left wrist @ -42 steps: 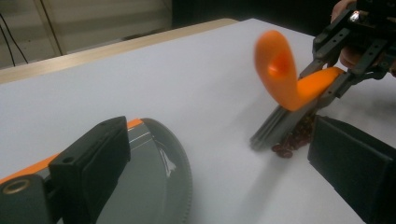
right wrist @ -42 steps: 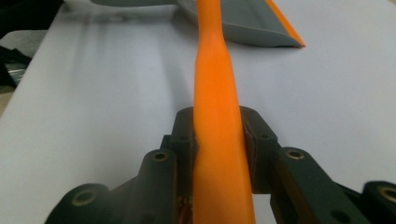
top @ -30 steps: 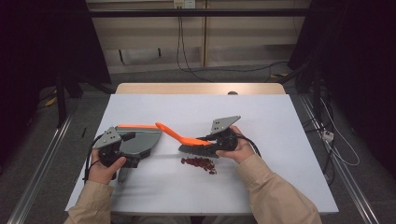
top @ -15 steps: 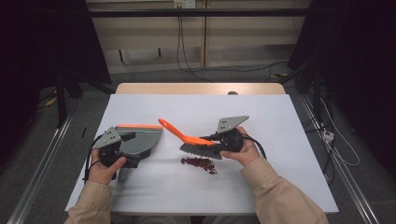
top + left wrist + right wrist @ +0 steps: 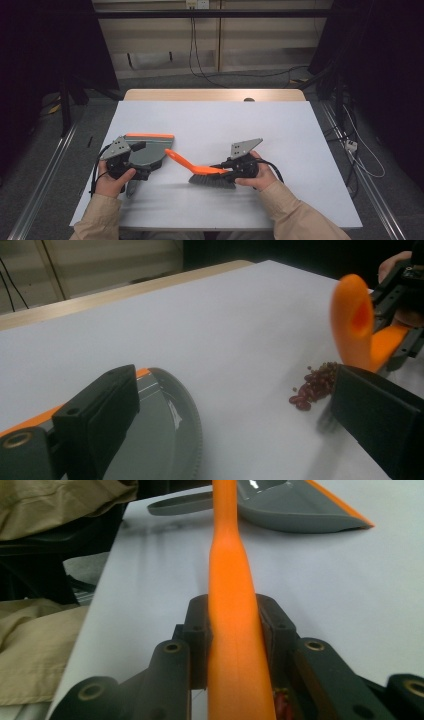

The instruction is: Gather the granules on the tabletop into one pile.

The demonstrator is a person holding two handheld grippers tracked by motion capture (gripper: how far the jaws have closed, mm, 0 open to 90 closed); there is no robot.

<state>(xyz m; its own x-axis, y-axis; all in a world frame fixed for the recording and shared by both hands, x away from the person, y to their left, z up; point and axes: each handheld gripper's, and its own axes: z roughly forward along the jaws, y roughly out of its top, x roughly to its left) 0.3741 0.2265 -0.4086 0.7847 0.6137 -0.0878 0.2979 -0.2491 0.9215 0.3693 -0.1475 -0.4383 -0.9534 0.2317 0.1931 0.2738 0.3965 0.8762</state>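
1. At a white table (image 5: pixel 300 150), a person in tan sleeves works a two-jaw gripper in each hand; seen from the high view, the right gripper (image 5: pixel 227 170) pinches the orange-handled brush (image 5: pixel 200 169) across its back, its dark bristles down on the table surface.

2. From the right gripper view, both black jaws press against the sides of the orange handle (image 5: pixel 232 605), which runs straight up between them toward the grey dustpan (image 5: pixel 295 505) lying beyond; a tan sleeve (image 5: pixel 45 630) shows at the left edge.

3. The left gripper (image 5: pixel 142 162) sits at the near left of the table with the dustpan (image 5: pixel 147 152) at its jaws, the pan's orange edge (image 5: pixel 150 135) turned to the far side; the left gripper view shows its two jaws standing well apart, one over the pan's grey floor (image 5: pixel 150 430), the other off to the side over bare table; whether the jaws bear on any part of the pan I cannot tell.

4. A small heap of dark red beans (image 5: pixel 315 385) lies on the table just beside the brush bristles in the left gripper view, well apart from the pan's rim; the rounded tip of the brush handle (image 5: pixel 352 325) rises above the heap, blurred.
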